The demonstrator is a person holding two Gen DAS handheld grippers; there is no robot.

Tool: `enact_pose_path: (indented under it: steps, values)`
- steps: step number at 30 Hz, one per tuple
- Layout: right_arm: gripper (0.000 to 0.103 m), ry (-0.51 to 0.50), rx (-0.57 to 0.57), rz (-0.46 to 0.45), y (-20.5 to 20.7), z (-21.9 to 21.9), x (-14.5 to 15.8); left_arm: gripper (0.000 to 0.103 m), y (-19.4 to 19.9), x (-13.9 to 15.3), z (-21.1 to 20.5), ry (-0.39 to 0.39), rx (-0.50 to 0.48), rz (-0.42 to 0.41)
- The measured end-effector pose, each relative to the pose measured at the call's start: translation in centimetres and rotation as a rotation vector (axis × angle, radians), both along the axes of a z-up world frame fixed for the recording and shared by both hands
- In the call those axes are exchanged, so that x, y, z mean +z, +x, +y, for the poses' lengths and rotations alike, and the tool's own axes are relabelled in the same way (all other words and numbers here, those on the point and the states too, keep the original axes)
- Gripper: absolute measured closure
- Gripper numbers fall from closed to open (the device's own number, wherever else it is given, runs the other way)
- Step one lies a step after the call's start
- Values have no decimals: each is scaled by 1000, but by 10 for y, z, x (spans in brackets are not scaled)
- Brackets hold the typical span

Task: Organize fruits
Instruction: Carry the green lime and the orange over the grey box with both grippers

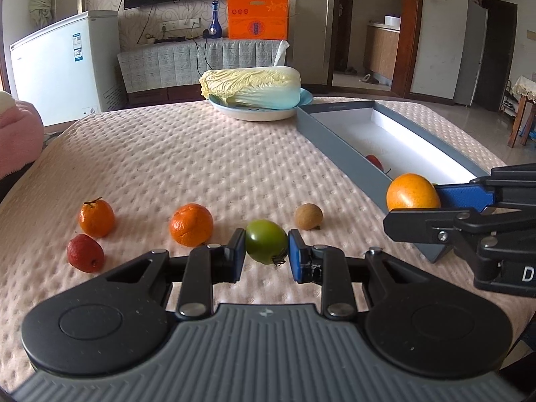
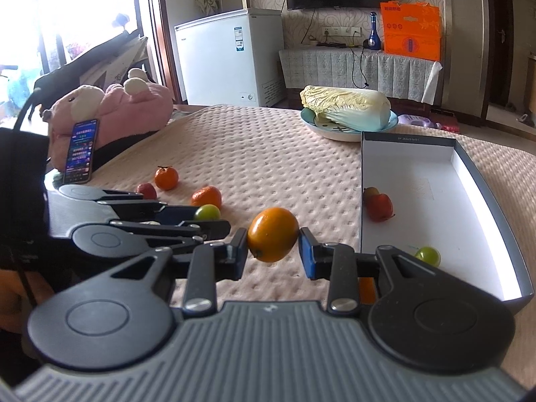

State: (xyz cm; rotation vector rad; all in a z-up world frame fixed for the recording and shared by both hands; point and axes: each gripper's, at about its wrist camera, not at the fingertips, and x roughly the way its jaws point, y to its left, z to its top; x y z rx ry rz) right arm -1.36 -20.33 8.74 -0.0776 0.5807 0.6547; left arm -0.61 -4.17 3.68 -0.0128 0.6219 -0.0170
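Observation:
My left gripper (image 1: 267, 254) is shut on a green fruit (image 1: 266, 245) just above the tablecloth. My right gripper (image 2: 273, 251) is shut on a smooth orange fruit (image 2: 273, 238), held beside the grey box (image 2: 482, 181); both show in the left wrist view, the fruit (image 1: 412, 195) at the box's near wall (image 1: 338, 147). On the cloth lie two tangerines (image 1: 96, 217) (image 1: 191, 224), a red fruit (image 1: 84, 253) and a small brown fruit (image 1: 308, 216). In the box lie a red fruit (image 2: 378, 206) and a small green fruit (image 2: 428, 255).
A plate (image 1: 258, 112) with a napa cabbage (image 1: 251, 87) stands behind the box. A pink plush toy (image 2: 114, 107) and a propped phone (image 2: 81, 150) sit at the table's left edge. A white freezer (image 2: 231, 57) stands beyond the table.

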Motion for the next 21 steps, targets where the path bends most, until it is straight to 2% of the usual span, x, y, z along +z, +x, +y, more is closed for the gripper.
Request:
enact_pose_path:
  steps: [11,21]
  values:
    - [67,0,-19,4,2,-2,-1,72,1,8,-1,-49,-15,-24]
    - [67,16,-62,-6,3,-14,3,72,10,18,-17,-52,-67,-62]
